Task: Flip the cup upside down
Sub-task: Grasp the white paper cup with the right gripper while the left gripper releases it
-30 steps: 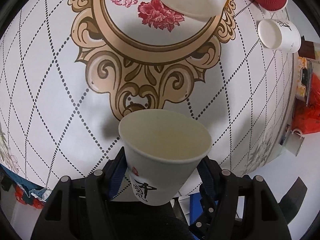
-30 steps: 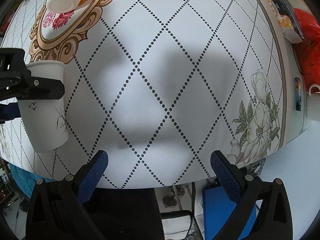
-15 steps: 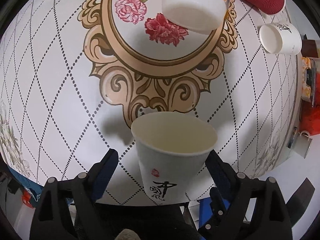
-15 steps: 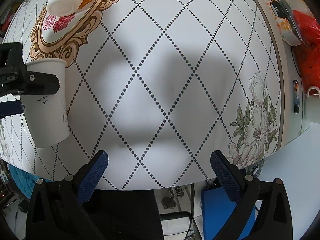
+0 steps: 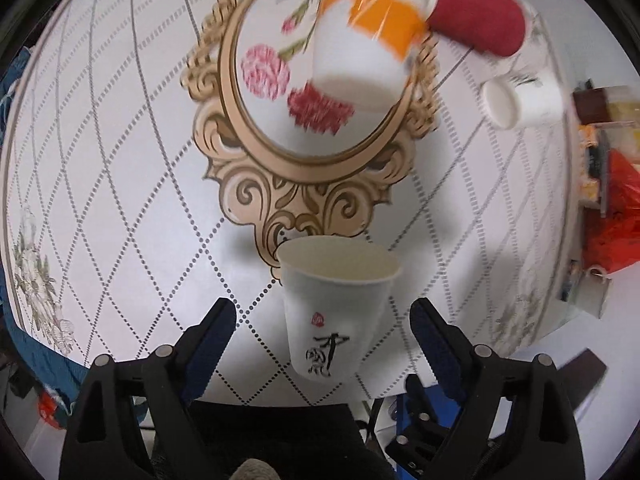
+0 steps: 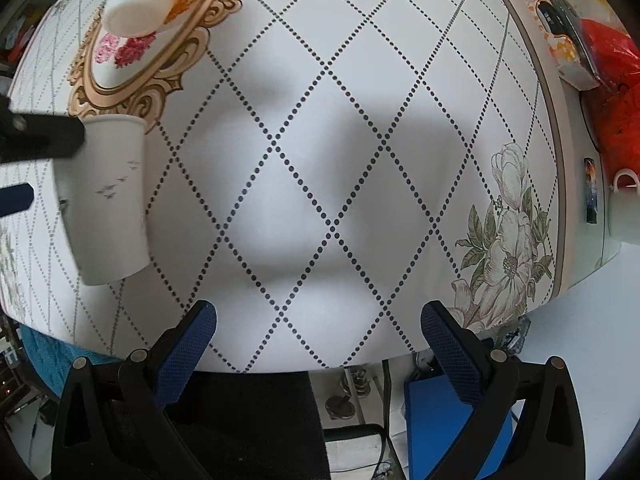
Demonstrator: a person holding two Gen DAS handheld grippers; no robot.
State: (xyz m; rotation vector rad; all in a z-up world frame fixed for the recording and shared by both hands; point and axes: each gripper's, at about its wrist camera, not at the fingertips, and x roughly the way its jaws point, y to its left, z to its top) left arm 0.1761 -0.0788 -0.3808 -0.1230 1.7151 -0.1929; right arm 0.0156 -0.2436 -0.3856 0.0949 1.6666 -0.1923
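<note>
White paper cup [image 5: 338, 312] upright, light, crushable (thin wall); grasp mid-body gently. Left gripper [image 5: 322, 332] spread, right gripper [image 6: 318, 332] spread, empty.

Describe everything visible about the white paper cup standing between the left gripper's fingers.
The white paper cup stands upright, mouth up, on the diamond-patterned tablecloth near the table's front edge, just below the gold ornamental frame print. It tapers toward its base, has a rolled rim and looks empty inside. One side carries black calligraphy under a small red seal; the right wrist view shows small birds on another side. The left gripper is open around it, fingers clear of its walls.
</note>
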